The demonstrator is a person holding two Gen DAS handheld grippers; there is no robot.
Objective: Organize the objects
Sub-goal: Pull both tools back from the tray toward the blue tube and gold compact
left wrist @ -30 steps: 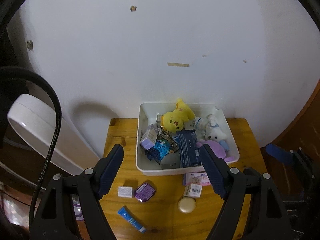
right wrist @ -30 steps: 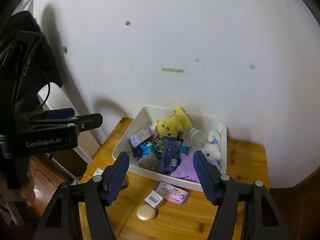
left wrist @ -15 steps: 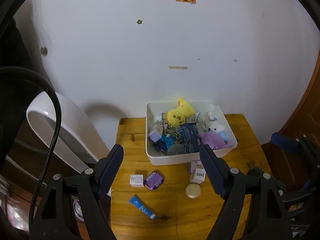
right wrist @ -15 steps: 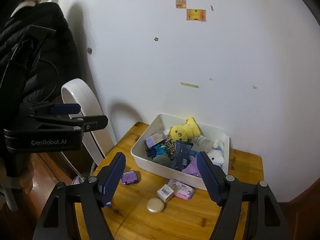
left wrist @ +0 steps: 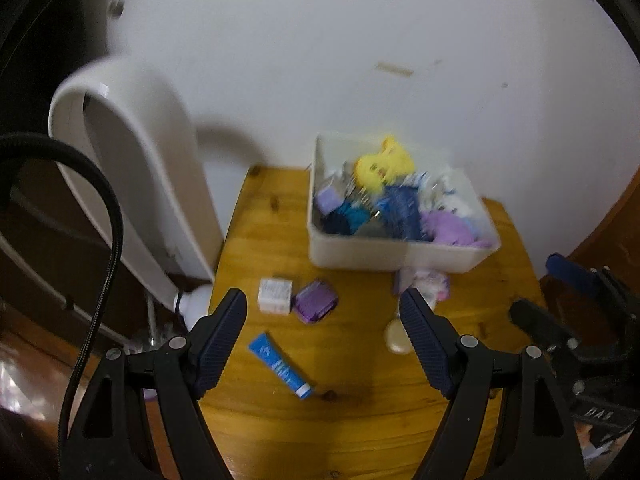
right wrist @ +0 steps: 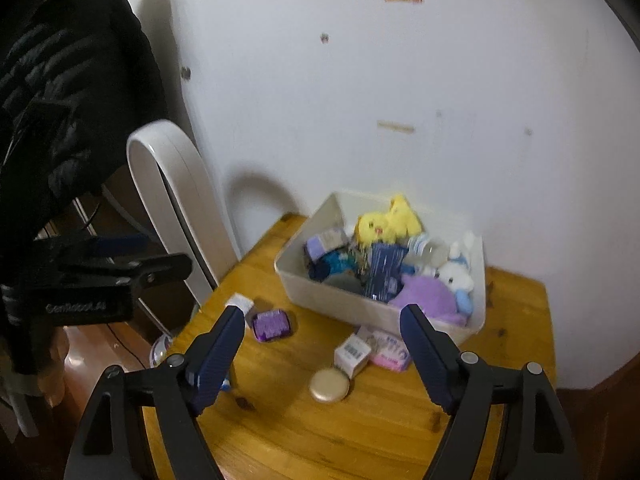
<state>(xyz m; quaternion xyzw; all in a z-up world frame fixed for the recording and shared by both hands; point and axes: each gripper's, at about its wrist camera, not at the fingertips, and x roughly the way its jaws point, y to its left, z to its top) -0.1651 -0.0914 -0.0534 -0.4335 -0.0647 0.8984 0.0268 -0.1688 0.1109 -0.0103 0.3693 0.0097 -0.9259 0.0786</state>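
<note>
Left gripper (left wrist: 322,330): jaws spread, empty. Blue tube (left wrist: 279,365) flat on wooden table (left wrist: 360,432), just ahead, nearer the left finger, long axis slanting across the gap. Right gripper (right wrist: 322,344): jaws just widened, empty, gold compact (right wrist: 329,385) ahead. White bin (left wrist: 384,256) beyond.

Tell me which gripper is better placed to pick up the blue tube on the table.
Left, probably. The blue tube lies just ahead of the open left gripper. In the right gripper's view its own finger nearly hides the tube.
</note>
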